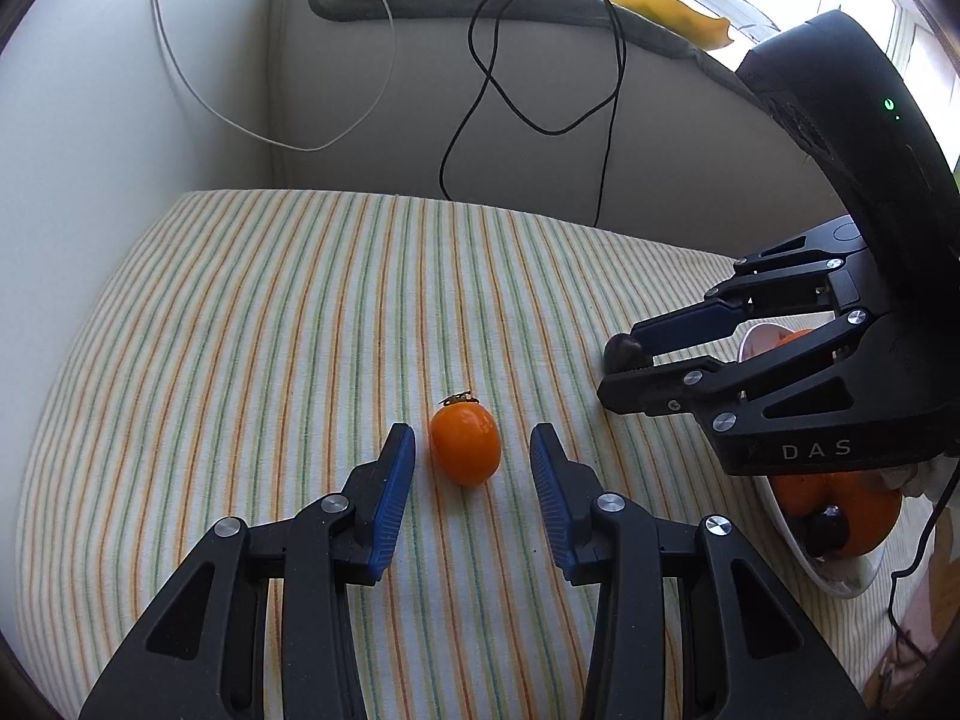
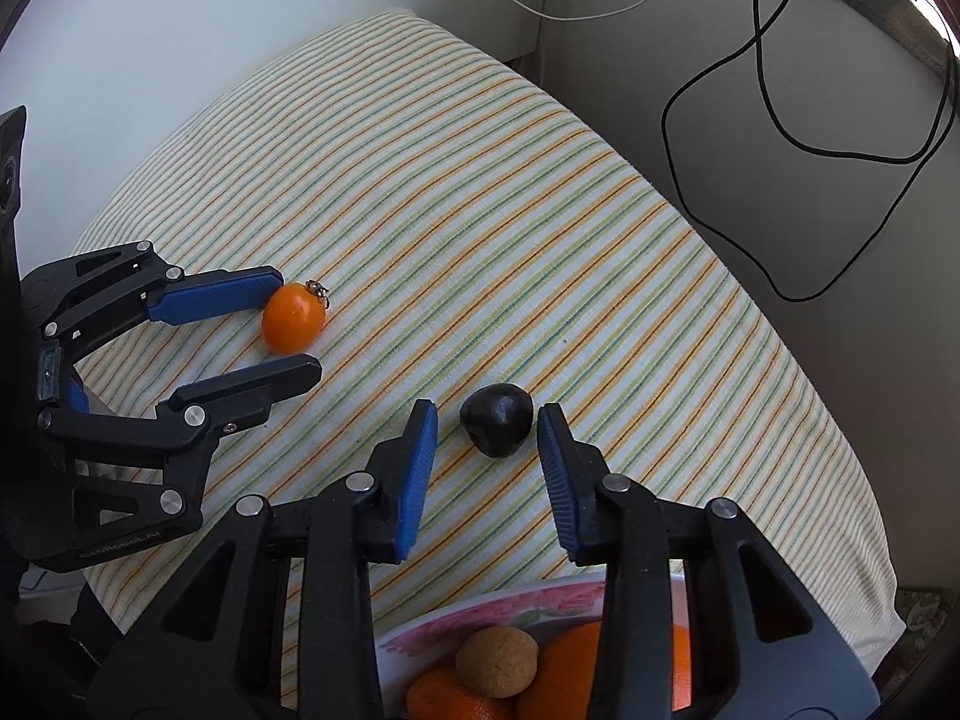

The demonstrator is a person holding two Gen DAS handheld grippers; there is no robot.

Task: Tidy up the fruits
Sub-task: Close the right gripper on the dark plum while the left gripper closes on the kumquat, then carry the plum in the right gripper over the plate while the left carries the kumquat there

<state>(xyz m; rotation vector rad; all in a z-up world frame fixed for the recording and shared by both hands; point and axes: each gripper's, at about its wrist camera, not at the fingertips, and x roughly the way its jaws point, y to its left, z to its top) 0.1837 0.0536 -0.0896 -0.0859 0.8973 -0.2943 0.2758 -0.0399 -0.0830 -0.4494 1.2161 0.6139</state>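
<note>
Closest to the right gripper (image 2: 487,427), under its black arms, a flowered white bowl (image 2: 528,600) is seen with a tan round fruit (image 2: 495,660) and oranges (image 2: 564,666) already in it. Just past the bowl's rim, the blue pads are held apart with a dark plum (image 2: 497,419) lying between them on the striped cloth (image 2: 480,192). A gap is visible on each side of the plum, so nothing is clamped; the plum is simply straddled, and the jaws are set only a little wider than it.

Off to that gripper's left, the left gripper (image 2: 293,324) is seen side-on, its two fingers spread around a small orange tomato (image 2: 294,317) with a dry stem cap. The upper blue pad looks to be right at the fruit's skin, though whether it touches cannot be told from this angle.

From the left gripper's own camera, the tomato (image 1: 465,444) is found just ahead of and between the fingertips (image 1: 473,441), resting on the cloth with clear cloth showing on both sides. Those jaws are open too, and nothing is gripped.

To the right of that gripper, the right gripper (image 1: 618,375) is seen angled steeply down at the plum (image 1: 621,350), with the bowl (image 1: 798,552) partly hidden behind and below it.

Farther out, beyond the cloth's far edge, a pale wall is met, with a black cable (image 1: 540,108) and a white cable (image 1: 252,132) hanging in loops. At the very back, a yellow object (image 1: 666,12) is laid on a dark ledge by the window.
</note>
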